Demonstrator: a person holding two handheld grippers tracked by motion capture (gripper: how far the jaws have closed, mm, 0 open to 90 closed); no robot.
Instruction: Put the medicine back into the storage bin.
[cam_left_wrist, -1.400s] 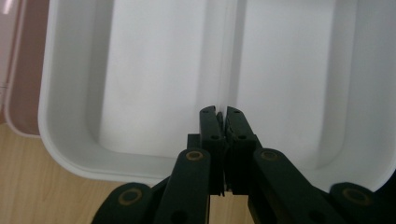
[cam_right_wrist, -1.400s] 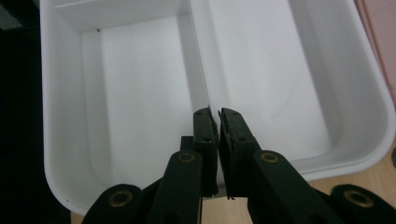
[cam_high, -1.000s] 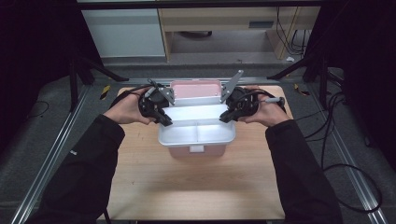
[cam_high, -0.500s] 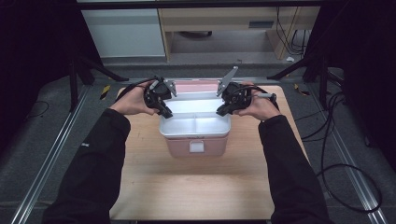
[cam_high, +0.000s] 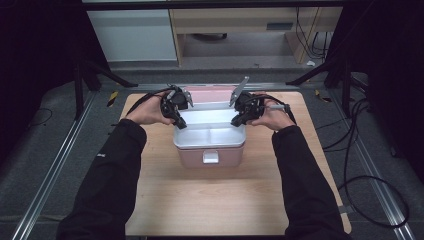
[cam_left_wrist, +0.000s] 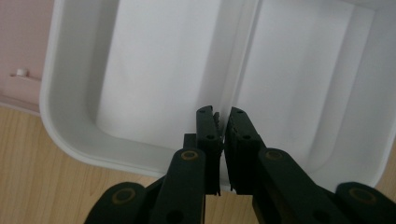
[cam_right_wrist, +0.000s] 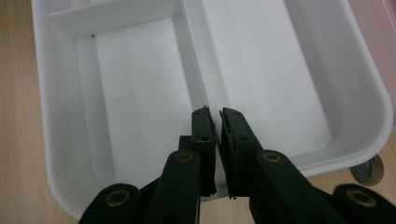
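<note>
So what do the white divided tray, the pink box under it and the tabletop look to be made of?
White tray: probably moulded plastic, smooth with a soft sheen, rounded corners and thin dividers formed in one piece. Pink box: likely plastic too, matte, with a pale latch on its front; too small to be sure. Tabletop: pale wood or wood-look laminate, with faint grain lines in the gripper views.

The high view is dim and soft, its upper corners and side edges sunk in black, with light pooling on the wooden table (cam_high: 210, 200) at centre. Both gripper views are bright and evenly lit; the white tray (cam_left_wrist: 163, 70) glares mildly, lower corners blur, and black jaws throw soft shadows
</note>
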